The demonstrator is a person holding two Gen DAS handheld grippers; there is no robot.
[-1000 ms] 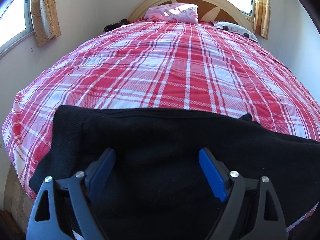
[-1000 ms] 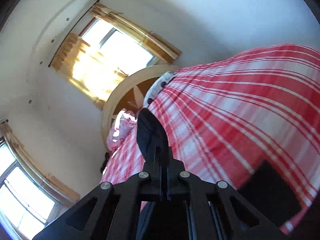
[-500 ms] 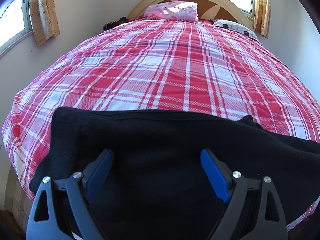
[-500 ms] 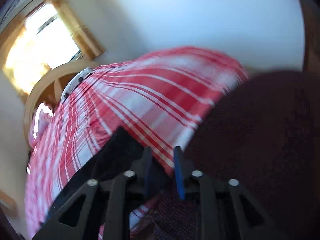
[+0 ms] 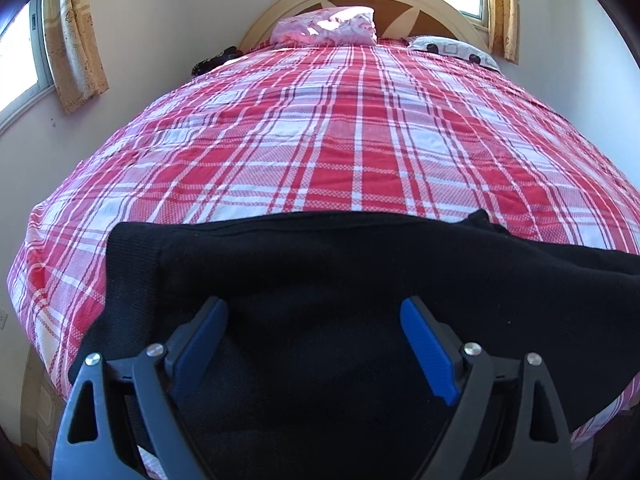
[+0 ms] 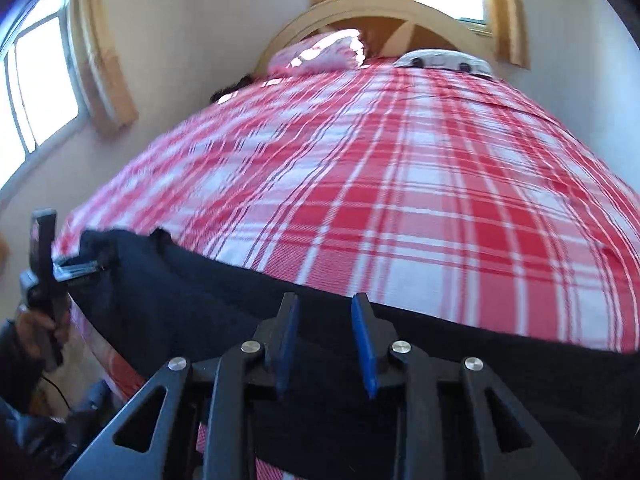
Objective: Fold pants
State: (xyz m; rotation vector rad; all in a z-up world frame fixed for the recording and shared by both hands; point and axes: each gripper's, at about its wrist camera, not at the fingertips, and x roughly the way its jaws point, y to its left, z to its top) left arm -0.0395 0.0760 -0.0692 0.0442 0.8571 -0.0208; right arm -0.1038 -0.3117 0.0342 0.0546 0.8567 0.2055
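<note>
Lying limp across the bed [image 5: 360,128], soft black pants [image 5: 320,280] waited under wide-open left tongs [image 5: 314,320] and narrow, empty right tongs [image 6: 325,320], their far edge likely the easiest hold.

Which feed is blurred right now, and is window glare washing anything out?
Left wrist view: sharp, the pants a near-featureless black, sun glare on the pink pillow. Right wrist view: motion-smeared, worst across the plaid bedspread; the side window and the window above the headboard blown out. Both fisheye-bowed.
</note>
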